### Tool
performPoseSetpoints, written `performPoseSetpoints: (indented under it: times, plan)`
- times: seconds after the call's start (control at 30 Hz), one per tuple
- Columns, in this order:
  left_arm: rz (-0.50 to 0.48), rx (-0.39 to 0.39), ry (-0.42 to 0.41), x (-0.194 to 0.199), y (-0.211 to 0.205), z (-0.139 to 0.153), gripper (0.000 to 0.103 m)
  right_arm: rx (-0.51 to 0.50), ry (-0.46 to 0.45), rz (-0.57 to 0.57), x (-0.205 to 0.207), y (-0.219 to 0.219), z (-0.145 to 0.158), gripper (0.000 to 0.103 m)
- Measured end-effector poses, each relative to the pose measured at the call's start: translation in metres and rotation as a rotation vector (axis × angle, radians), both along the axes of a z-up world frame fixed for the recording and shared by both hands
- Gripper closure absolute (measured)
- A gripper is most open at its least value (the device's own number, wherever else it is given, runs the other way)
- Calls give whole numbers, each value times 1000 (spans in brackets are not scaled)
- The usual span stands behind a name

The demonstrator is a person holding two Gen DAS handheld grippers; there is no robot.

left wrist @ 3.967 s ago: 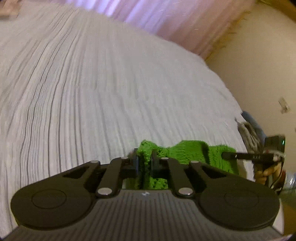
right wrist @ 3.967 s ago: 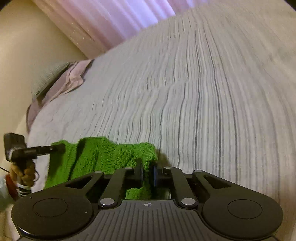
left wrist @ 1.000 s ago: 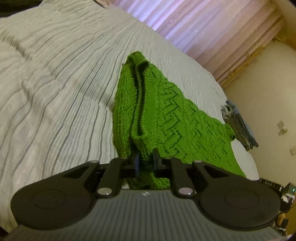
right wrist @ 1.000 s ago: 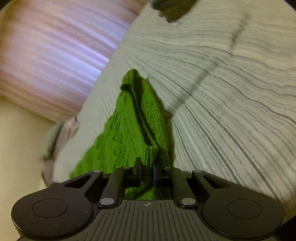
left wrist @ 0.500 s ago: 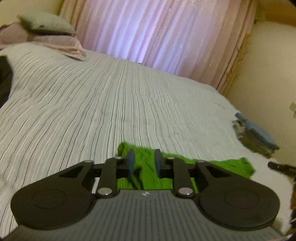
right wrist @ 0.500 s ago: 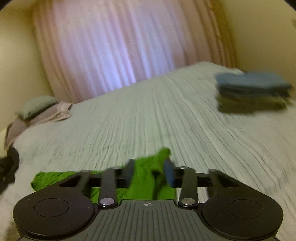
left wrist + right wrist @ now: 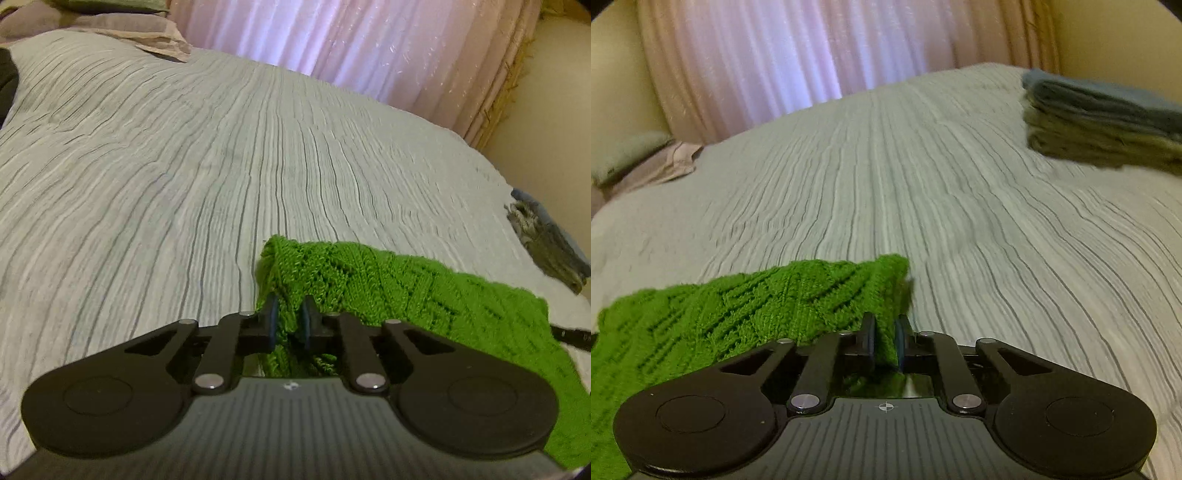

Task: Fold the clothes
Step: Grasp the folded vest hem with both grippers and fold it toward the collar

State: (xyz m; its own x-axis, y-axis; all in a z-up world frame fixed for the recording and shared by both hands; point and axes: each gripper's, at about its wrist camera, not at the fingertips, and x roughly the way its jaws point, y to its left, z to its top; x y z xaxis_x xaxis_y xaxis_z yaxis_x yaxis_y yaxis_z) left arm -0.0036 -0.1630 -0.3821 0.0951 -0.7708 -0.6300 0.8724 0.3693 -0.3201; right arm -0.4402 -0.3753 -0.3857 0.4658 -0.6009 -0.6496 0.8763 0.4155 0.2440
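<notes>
Looking through the left wrist view first: the left tongs [image 7: 289, 320] are standing narrow, with a fold of the green knit sweater [image 7: 388, 291] sitting between the pads; whether the pads are pressing it or only flanking it is hard to tell, but it reads as a pinch. The sweater is running from that pinch to the right and near, its long axis lying across the view, over the striped bed [image 7: 184, 166]. A thin dark bar at the sweater's right edge is probably the other tool, too small to confirm.

Turning to the right wrist view: the right tongs [image 7: 885, 339] are likewise narrow, with the opposite corner of the sweater [image 7: 738, 306] between the pads. Here the cloth is trailing off to the left and near. A stack of folded clothes [image 7: 1100, 122] is sitting far right on the bed [image 7: 923, 184], well apart from the sweater.

Judgement: each tool is holding one end of the same edge, so the sweater is spanning between them; the next fold is depending on both moving together.
</notes>
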Motion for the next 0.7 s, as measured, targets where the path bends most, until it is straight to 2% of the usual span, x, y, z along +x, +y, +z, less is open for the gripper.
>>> performPoseSetpoints:
  times: [0.07,0.17,0.33,0.47,0.57,0.67,0.7]
  plan:
    - [15,-20,7,-2,10,14,92,7,-3,-18,-7,8,12,93]
    - [19,-54,2,-14,36,35,93,-38,-19,-29,-16,32,41,93]
    - [-37,-24,-26,-56,80,50,93,-62,-83,18,-25,97,71,93]
    - [-95,22,-48,-92,108,39,92,-22,-61,62,-20,139,63,93]
    - [-72,104,-95,-109,118,21,90,24,34,38,-14,155,39,93]
    - [-48,113,-122,-118,127,29,90,0,51,17,-15,169,42,93]
    - [-42,119,-129,-120,128,33,90,-2,53,10,-15,171,47,81]
